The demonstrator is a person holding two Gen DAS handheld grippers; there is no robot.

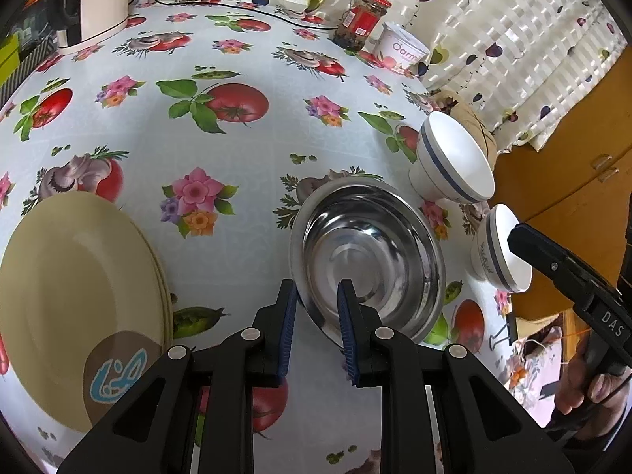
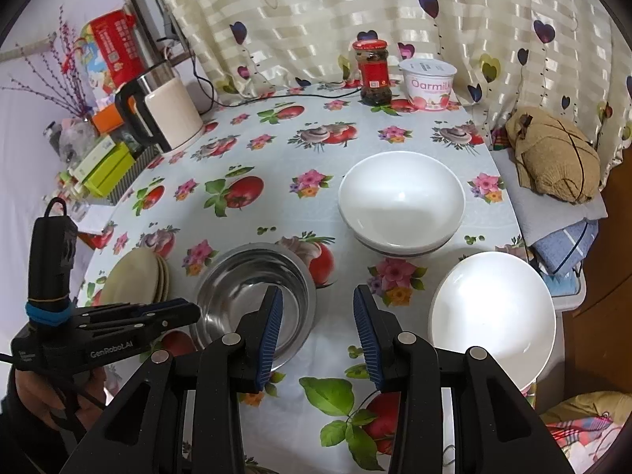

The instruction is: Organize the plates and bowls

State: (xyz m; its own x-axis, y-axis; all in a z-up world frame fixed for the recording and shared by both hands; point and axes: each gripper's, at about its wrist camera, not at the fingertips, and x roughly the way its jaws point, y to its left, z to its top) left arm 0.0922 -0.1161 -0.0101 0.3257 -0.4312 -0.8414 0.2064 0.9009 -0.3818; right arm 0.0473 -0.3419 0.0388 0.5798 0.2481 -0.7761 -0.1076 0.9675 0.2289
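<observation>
Plates and bowls are spread over the desk w/ its fruit-print cloth: cream plates stacked at my left, steel bowl in the middle, two white bowls nested farther back on the right, one more white bowl at the near right edge. My left tongs straddle the steel bowl's near rim, one pad outside, one inside, gap narrow; can't tell if they pinch it. My right tongs hang over bare cloth btw the steel bowl and the near white bowl, part-open, holding nothing. Kettle, sauce jar and yogurt tub sit at the back by the curtain.
</observation>
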